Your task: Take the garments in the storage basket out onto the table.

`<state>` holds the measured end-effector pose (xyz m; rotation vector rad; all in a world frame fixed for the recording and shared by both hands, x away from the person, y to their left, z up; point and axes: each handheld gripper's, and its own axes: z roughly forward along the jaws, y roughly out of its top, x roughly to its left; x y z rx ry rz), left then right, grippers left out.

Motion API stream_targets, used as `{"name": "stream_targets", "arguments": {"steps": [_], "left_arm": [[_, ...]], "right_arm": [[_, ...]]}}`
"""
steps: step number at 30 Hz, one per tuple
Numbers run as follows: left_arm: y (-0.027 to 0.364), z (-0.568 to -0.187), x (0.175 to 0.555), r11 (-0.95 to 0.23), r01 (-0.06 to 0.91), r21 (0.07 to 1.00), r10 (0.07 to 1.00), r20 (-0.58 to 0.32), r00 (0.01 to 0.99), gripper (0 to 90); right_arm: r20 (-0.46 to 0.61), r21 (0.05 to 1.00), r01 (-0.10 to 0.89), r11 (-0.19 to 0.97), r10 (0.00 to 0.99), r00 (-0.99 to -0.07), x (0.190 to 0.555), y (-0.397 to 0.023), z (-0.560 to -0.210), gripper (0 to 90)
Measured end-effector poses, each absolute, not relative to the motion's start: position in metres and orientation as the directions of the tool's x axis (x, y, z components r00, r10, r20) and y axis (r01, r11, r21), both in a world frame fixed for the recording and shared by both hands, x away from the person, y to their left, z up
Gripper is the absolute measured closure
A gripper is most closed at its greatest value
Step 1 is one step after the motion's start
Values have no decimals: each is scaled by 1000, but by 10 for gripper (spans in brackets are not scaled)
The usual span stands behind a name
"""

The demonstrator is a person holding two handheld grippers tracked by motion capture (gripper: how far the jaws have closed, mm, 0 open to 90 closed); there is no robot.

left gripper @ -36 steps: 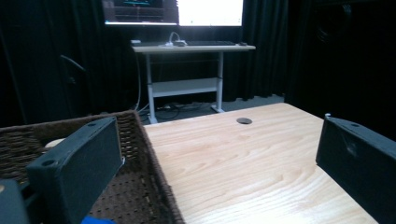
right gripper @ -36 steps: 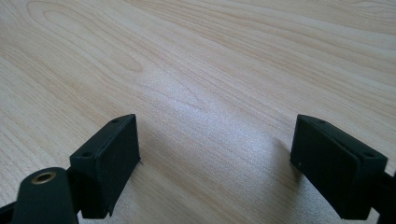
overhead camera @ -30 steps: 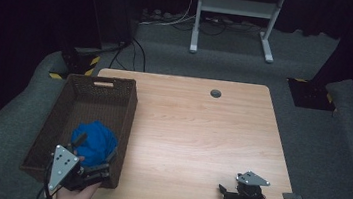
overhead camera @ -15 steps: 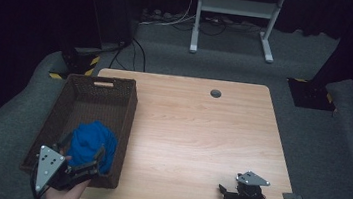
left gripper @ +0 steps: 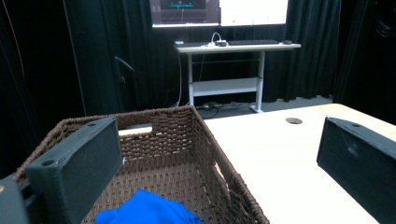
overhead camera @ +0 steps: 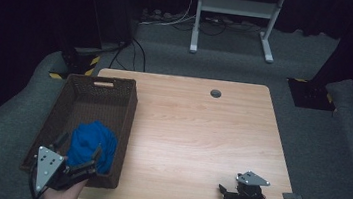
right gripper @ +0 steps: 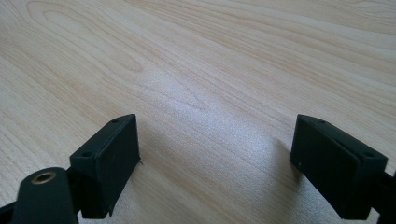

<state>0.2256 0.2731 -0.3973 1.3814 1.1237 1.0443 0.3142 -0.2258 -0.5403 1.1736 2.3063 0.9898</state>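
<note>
1. Two tongs sit at the near edge of the scene. The left tongs (overhead camera: 78, 158) hang wide open over the near end of the brown wicker basket (overhead camera: 112, 117), gripping nothing.
2. The blue cloth (overhead camera: 92, 144) lies bunched inside that basket's near end, just under the spread jaws.
3. The right tongs (overhead camera: 224, 193) rest well apart on the bare wooden surface (overhead camera: 191, 131), jaws wide open and empty.

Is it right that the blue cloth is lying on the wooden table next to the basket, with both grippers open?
Not quite. The blue cloth lies inside the brown woven basket, not on the table; the high view shows it at the basket's near end. The rest holds: the left gripper and the right gripper are both open.
</note>
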Motion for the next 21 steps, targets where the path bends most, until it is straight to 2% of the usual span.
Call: {"name": "stream_targets", "arguments": {"steps": [8,15,18,21], "left_arm": [[273,-397,228,-37,114,993,978,13,206,3],[275,-402,243,-93,235,967,977,42,210,3],[275,-398,245,-152,282,947,972,92,215,3],[278,-393,249,-173,319,932,969,102,226,3]], "right_arm": [[-9,728,552,407,811,-586,314,-226,-540,151],[-7,728,549,410,806,-592,314,-226,-540,152],[-5,728,549,410,804,-595,314,-226,-540,153],[-3,729,548,411,802,-598,314,-226,-540,153]]}}
